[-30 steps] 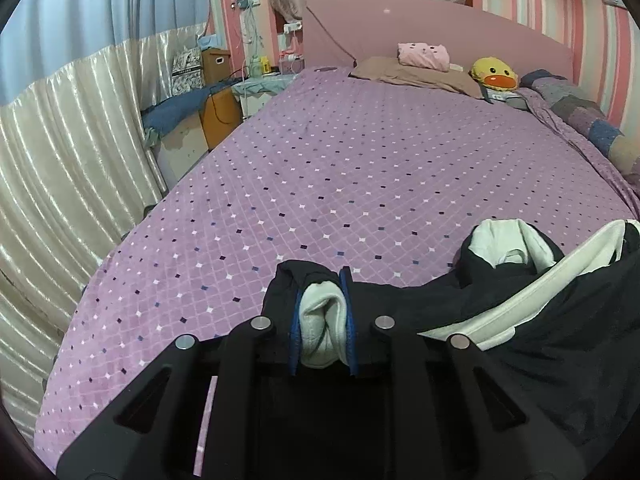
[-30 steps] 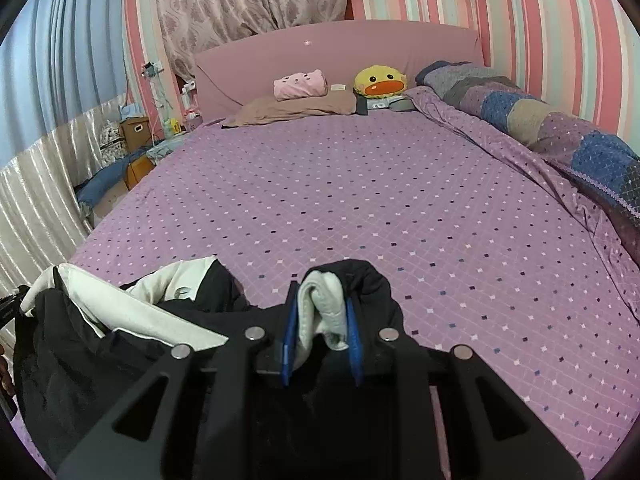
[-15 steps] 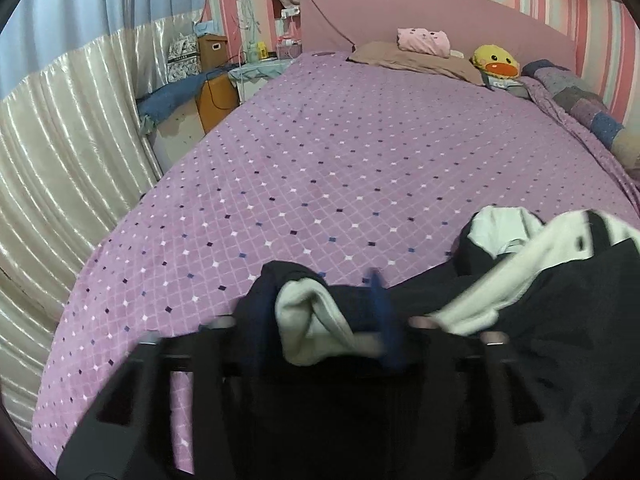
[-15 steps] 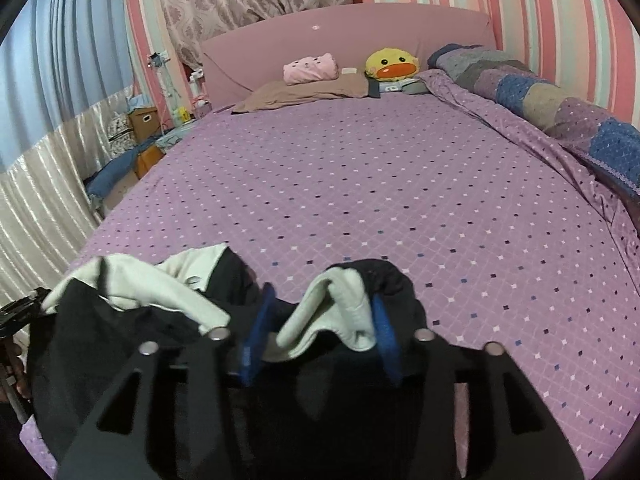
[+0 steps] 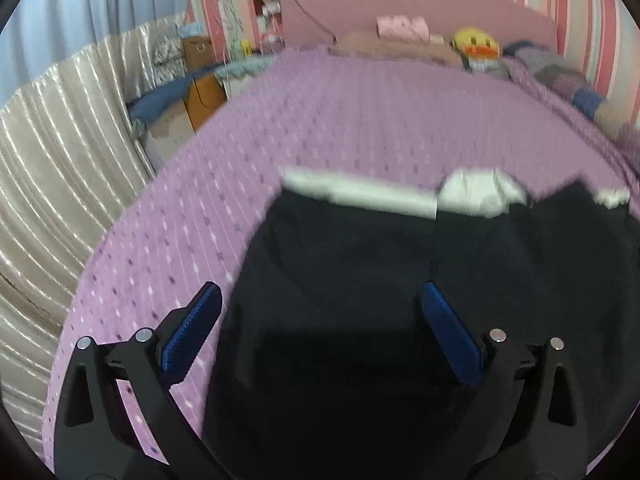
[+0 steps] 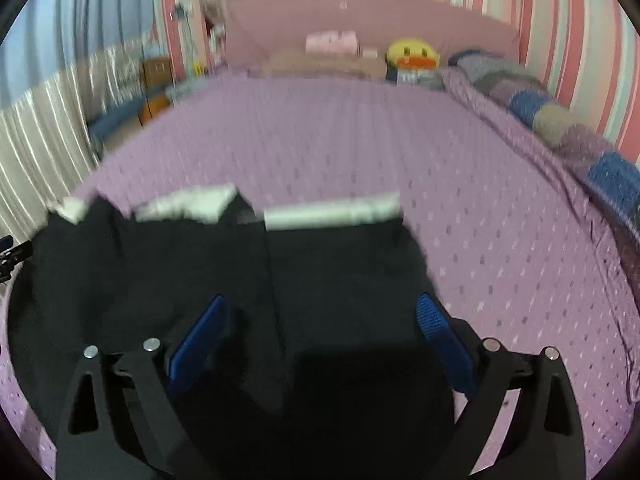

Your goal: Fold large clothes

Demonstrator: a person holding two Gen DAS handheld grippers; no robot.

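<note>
Black garment [image 5: 360, 280] with white trim, flat on purple bedspread [image 5: 340, 120]

Left gripper [image 5: 320, 312] and right gripper [image 6: 322, 324] jaws opening wide; fabric beneath, unpinched; frames blurred.

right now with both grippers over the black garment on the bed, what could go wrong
The black garment has white lining showing along its far edge, so the fold may set unevenly. The left gripper and right gripper are opening just above it; a pad could snag the cloth and drag it across the purple sheet.

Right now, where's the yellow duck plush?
The yellow duck plush sits at the head of the bed against the pink headboard, right of the pink pillow in both wrist views.
</note>
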